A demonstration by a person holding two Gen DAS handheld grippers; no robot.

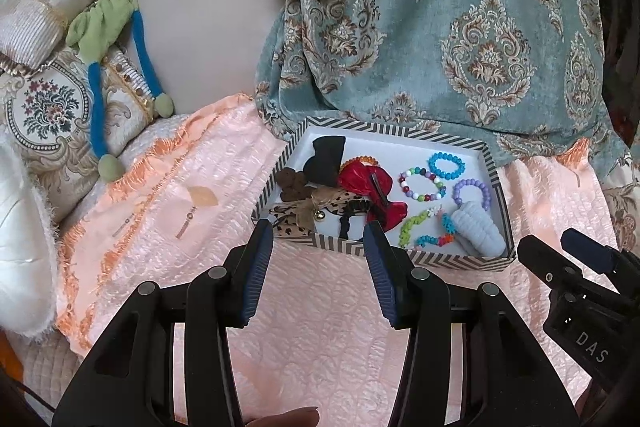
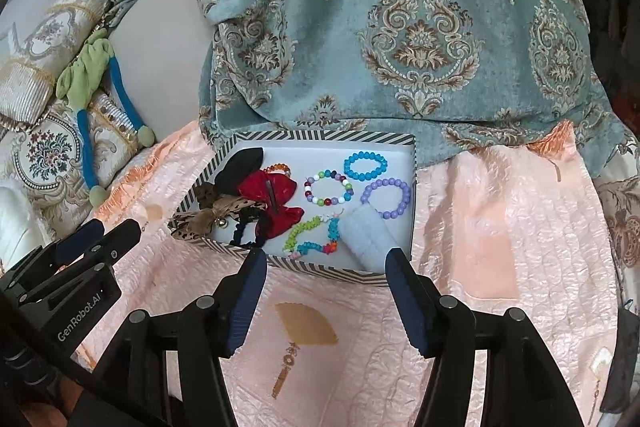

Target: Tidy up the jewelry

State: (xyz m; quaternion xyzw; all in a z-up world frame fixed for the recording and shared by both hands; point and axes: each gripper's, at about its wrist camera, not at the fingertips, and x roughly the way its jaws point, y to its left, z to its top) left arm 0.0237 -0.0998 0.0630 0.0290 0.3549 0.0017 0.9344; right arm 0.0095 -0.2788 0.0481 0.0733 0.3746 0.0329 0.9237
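Observation:
A striped-rim box [image 1: 400,129] [image 2: 320,135] lies on a peach quilt. It holds a red bow [image 1: 360,181] [image 2: 280,191], a black bow [image 1: 326,159], a leopard bow [image 1: 316,205], a blue bead bracelet [image 1: 446,155] [image 2: 366,155], a multicoloured bracelet [image 1: 402,183] [image 2: 328,173], a purple bracelet [image 1: 472,181] [image 2: 386,181] and a pale blue ribbed scrunchie [image 1: 478,229] [image 2: 368,239]. My left gripper [image 1: 319,231] hovers open at the box's near left edge, with nothing between its fingers. My right gripper [image 2: 327,257] stands open over the near right edge, also without anything in it.
A teal damask cloth [image 1: 460,27] drapes behind the box. The peach quilt [image 1: 320,327] spreads in front and to both sides. Embroidered cushions [image 1: 52,107] and a green-and-blue fabric cord [image 1: 96,75] lie at the left. A fingertip [image 1: 296,417] shows at the bottom edge.

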